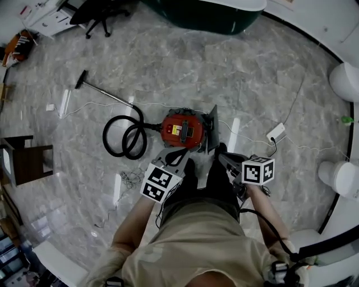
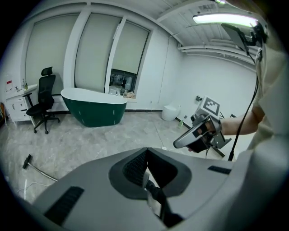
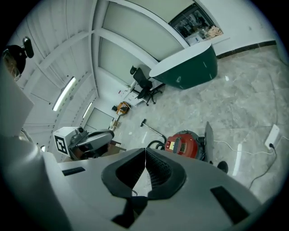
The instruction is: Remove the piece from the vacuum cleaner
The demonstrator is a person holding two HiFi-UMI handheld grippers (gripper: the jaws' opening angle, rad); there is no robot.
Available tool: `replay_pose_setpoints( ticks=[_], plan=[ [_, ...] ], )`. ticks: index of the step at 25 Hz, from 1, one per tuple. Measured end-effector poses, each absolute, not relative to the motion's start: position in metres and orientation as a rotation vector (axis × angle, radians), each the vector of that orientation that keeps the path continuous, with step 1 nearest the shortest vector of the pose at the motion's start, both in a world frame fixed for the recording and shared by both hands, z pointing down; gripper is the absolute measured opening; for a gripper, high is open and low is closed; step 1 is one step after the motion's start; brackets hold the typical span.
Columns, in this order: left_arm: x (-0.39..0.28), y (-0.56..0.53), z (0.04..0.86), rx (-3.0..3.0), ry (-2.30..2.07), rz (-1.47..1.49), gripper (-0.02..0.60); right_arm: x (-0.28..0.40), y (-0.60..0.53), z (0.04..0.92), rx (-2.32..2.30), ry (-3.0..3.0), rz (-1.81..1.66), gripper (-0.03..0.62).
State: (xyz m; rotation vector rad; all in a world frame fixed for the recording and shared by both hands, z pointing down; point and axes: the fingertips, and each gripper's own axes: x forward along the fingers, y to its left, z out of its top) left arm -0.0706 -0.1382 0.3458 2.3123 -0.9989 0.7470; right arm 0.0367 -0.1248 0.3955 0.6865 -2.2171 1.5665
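A pale grey marbled floor [image 1: 168, 61] is seen spread under everything. A dark green oval bathtub with a white rim [image 1: 207, 14] is placed well beyond the vacuum cleaner, at the top of the head view. A black office chair on castors [image 1: 101, 17] is found beyond the vacuum cleaner and to its left, near the bathtub. A dark wooden stool [image 1: 25, 160] is set far to the left of the vacuum cleaner.

The round red canister vacuum cleaner with a black base [image 1: 182, 130] is stood on the floor, just in front of the person's feet. A black ribbed hose [image 1: 124, 137] is joined to the vacuum cleaner's left side and is coiled in loops beside it. A thin metal wand with a black floor nozzle [image 1: 104, 94] is laid out from the hose, up and to the left of the vacuum cleaner. A flat dark grey panel [image 1: 212, 130] is stood upright right against the vacuum cleaner's right side.

The left gripper [image 1: 173, 157] is held just short of the vacuum cleaner's near edge, and its fingers [image 2: 135, 169] are pressed together with nothing between them. The right gripper [image 1: 223, 157] is held near the panel's lower end, and its fingers [image 3: 158, 169] are likewise clenched on nothing.

A white power strip [image 1: 276, 133] is laid well to the right of the vacuum cleaner.
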Motion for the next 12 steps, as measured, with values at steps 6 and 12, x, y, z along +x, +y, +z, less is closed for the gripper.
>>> replay_pose_setpoints(
  ticks=[6, 12],
  plan=[
    [-0.069, -0.167, 0.387, 2.263, -1.009, 0.822, -0.002, 0.045, -0.157, 0.462, 0.669, -2.109, 1.545, 0.003],
    [-0.073, -0.179, 0.444, 2.198, -0.999, 0.888, -0.002, 0.042, -0.178, 0.522, 0.638, -2.056, 1.501, 0.003]
  ],
)
